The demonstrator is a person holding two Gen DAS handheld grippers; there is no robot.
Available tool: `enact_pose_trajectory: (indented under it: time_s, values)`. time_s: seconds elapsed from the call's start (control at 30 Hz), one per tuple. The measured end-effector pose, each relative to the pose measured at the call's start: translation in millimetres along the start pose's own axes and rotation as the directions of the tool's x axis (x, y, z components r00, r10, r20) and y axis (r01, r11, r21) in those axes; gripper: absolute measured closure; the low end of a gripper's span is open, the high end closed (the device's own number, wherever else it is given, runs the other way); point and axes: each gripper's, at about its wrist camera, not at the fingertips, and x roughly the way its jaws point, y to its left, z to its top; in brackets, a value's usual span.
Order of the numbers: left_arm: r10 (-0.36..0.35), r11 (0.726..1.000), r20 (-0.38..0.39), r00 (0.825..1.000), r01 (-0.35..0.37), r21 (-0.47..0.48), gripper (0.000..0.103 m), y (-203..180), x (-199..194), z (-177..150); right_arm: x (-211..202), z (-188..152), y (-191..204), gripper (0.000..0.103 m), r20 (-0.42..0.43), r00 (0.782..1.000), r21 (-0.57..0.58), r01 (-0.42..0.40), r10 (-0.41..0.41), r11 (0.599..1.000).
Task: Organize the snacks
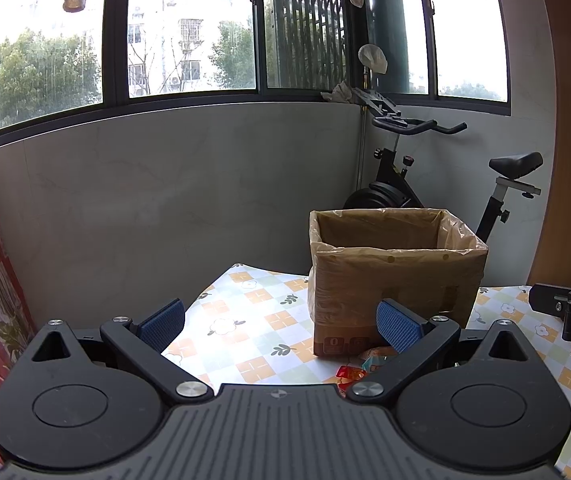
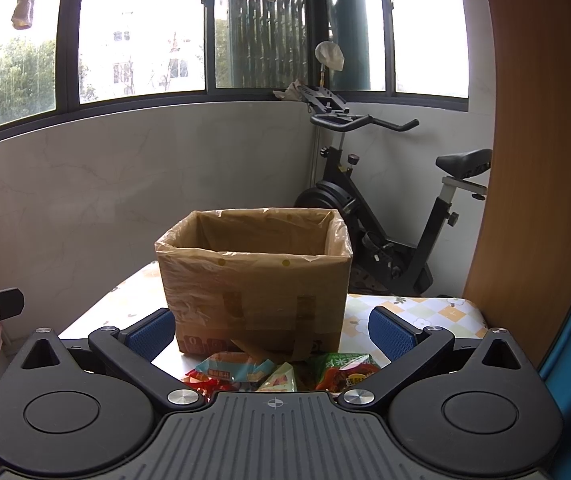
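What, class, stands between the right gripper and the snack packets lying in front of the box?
Nothing visible. The right gripper is open and empty, and the snack packets lie on the table just below its fingers, against the near wall of the lined cardboard box.

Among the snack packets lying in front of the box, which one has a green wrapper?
The green packet lies rightmost in the right wrist view, before the cardboard box. The packet left of it is teal and orange; the small middle one is pale yellow-green.
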Motion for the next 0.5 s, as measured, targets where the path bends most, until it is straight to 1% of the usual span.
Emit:
enact_pose_trajectory:
  time_s: [0.5]
  values:
    - [-0.004,1.0,-0.008,1.0,0.004,-0.007,0.0,2.3,0.6,0.9,0.3,0.8,-1.1,0.0,-0.001,1.0,0.0,-0.003,0.003,1.0]
